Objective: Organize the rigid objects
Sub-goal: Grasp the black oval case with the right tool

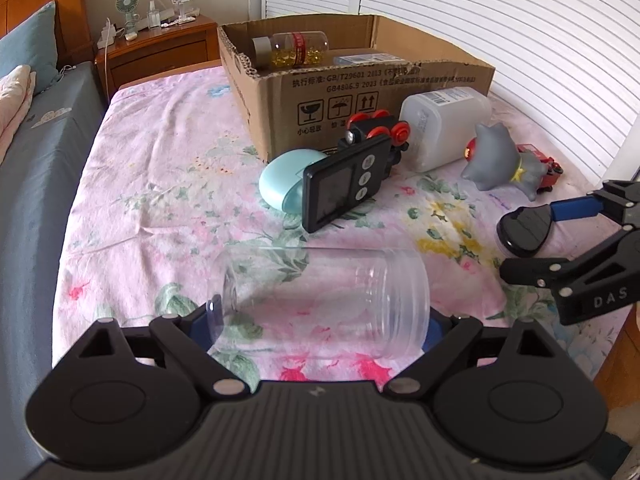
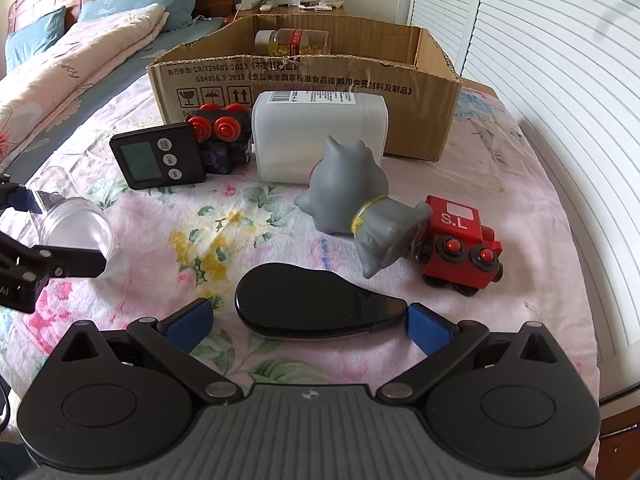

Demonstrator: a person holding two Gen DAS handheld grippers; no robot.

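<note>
With the open brown cardboard box [image 1: 360, 92] as collection point, the left gripper [image 1: 320, 320] brackets the clear plastic jar [image 1: 324, 300] lying nearest the camera, and the right gripper [image 2: 308, 320], fingers spread, flanks the black teardrop-shaped case [image 2: 312, 304] lying before the box, both lined up for pickup.

Both grippers are held tilted downward, side by side. The left gripper [image 1: 320, 322] is spread wide, its blue pads [image 1: 210, 318] set at either end of a jar [image 1: 328, 280]; whether they press on it cannot be told. The right gripper [image 2: 310, 316] is held open, a black case [image 2: 304, 300] lying between its fingers, nearer the right pad [image 2: 426, 330].
</note>
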